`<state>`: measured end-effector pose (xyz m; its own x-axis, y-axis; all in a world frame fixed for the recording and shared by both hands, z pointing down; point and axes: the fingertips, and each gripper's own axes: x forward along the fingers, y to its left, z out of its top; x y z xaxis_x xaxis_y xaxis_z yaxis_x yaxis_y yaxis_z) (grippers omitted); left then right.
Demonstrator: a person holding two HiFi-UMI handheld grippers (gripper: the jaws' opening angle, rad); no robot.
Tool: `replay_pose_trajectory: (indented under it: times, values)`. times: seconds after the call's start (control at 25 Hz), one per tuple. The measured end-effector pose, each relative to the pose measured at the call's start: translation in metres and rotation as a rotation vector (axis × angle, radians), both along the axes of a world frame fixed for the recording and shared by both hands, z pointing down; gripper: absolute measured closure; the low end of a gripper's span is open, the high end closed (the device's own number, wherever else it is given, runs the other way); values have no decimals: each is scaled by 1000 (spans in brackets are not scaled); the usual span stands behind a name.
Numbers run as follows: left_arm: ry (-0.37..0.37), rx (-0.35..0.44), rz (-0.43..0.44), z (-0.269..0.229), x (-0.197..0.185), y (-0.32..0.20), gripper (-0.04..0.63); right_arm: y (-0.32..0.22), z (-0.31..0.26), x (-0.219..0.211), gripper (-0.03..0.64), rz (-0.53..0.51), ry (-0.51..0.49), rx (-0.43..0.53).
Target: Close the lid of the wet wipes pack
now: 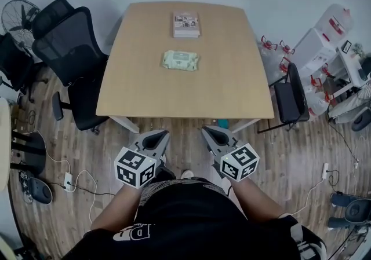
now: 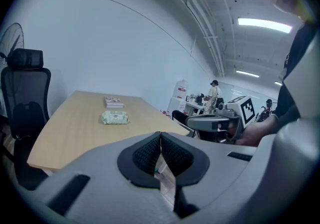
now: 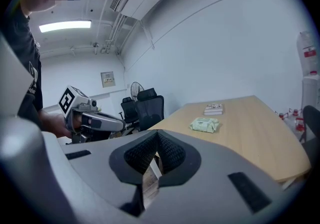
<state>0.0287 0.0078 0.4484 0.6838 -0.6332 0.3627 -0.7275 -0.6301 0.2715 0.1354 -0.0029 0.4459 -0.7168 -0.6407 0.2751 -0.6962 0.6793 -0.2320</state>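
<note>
Head view: my left gripper (image 1: 155, 137), right gripper (image 1: 213, 136) both pinched closed, empty. Pack (image 1: 181, 60) well ahead of tips, on table (image 1: 232, 79). Likely light, soft, slippery (lid stiffer, I guess); press lid flap, not body.

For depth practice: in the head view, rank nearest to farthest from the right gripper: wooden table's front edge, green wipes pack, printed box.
1. Tan wooden table's front edge, closest.
2. Pale green wipes pack, mid-table.
3. Flat printed box, far end.

a pale green wet wipes pack (image 1: 181, 60) lies flat near the middle of the wooden table (image 1: 133, 91), lid state unclear.
</note>
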Motion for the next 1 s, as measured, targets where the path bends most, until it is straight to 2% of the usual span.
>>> replay_pose_trajectory:
  times: [0.48,1.0]
  values:
    - [-8,39,47,-19,-8,-4,577,15,-14,-11,614,38,-13,14]
    - [7,37,101,-18,-21,-12,577,12,-19,-27,614,93,0,25]
